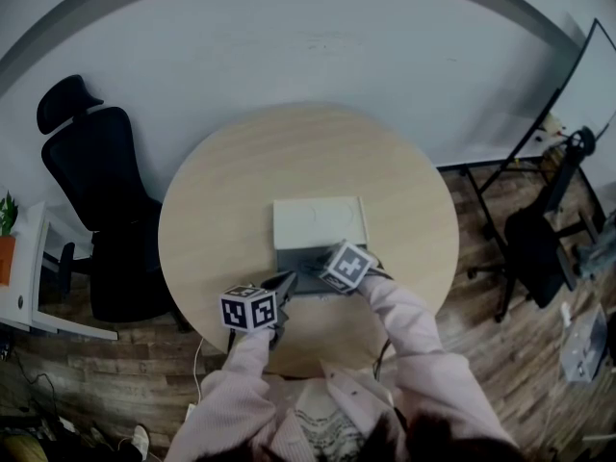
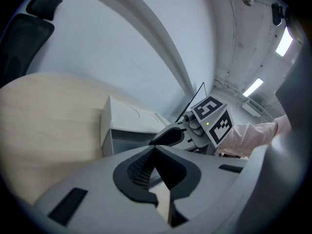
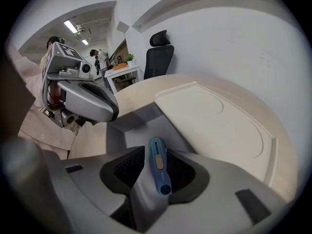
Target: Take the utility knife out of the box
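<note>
- Round pale wooden table [image 1: 221, 191] before a white wall [image 1: 308, 46], with a wood floor around it.
- Right gripper [image 3: 157, 152] tilted steeply down into the box, jaws spread to either side of the blue utility knife [image 3: 157, 165], not pinching it.
- Utility knife lying inside the grey box [image 3: 122, 126], lengthwise along the gap between those jaws, round end nearest the camera.
- Grey box open, between the table's middle and its near edge; white lid [image 3: 209, 116] lying flat right behind it toward the far edge, seemingly touching it.
- Left gripper [image 2: 155, 150] with jaws pressed together, tips meeting, nothing between them; low over the table just beside the box's near-left corner, pointed toward the right gripper's marker cube.
- Pink striped sleeves [image 1: 404, 325] behind both grippers at the table's near edge.
- Black office chair [image 1: 106, 191] off the table's left edge, well apart from the box.
</note>
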`<state>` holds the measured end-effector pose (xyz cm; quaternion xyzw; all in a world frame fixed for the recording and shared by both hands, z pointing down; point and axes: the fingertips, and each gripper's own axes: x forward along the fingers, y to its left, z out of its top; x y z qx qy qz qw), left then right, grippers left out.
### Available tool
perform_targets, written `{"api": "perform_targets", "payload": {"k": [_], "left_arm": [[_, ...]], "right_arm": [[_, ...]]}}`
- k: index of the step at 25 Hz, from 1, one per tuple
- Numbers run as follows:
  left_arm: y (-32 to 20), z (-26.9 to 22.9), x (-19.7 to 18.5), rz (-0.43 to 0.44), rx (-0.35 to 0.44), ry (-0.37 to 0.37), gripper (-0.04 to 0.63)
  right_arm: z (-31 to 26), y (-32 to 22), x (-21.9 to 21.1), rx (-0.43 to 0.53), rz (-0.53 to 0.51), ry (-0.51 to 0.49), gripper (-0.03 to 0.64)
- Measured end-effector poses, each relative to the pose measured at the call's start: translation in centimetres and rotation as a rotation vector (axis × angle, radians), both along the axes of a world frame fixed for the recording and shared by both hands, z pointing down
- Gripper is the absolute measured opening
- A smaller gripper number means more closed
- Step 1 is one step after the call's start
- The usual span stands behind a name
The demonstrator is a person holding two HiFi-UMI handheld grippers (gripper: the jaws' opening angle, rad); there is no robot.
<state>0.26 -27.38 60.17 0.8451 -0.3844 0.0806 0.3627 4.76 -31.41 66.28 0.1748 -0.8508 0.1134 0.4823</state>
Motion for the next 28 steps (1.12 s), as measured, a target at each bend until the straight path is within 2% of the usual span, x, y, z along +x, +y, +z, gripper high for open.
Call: {"api": "perform_targets", "payload": {"k": [9, 19, 24, 28], "left_arm": [[0.0, 0.1, -0.4, -0.014, -0.011, 0.011, 0.005], [-0.1, 0.3, -1.1, -0.031, -0.016, 0.024, 0.005], [-0.1, 0.5, -1.3, -0.032, -0.023, 0.022, 0.005], [-0.2, 0.5, -1.5, -0.035, -0.024, 0.025, 0.005]], "right_arm": [[0.7, 1.0, -1.2, -0.017, -0.044, 0.009, 0.218], [1.9, 1.2, -1.6, -0.022, -0.051, 0.036, 0.216], [2.3, 1.3, -1.6, -0.021, -0.066, 0.056, 0.159], [2.5, 1.2, -1.6, -0.015, -0.077, 0.073, 0.158]]}}
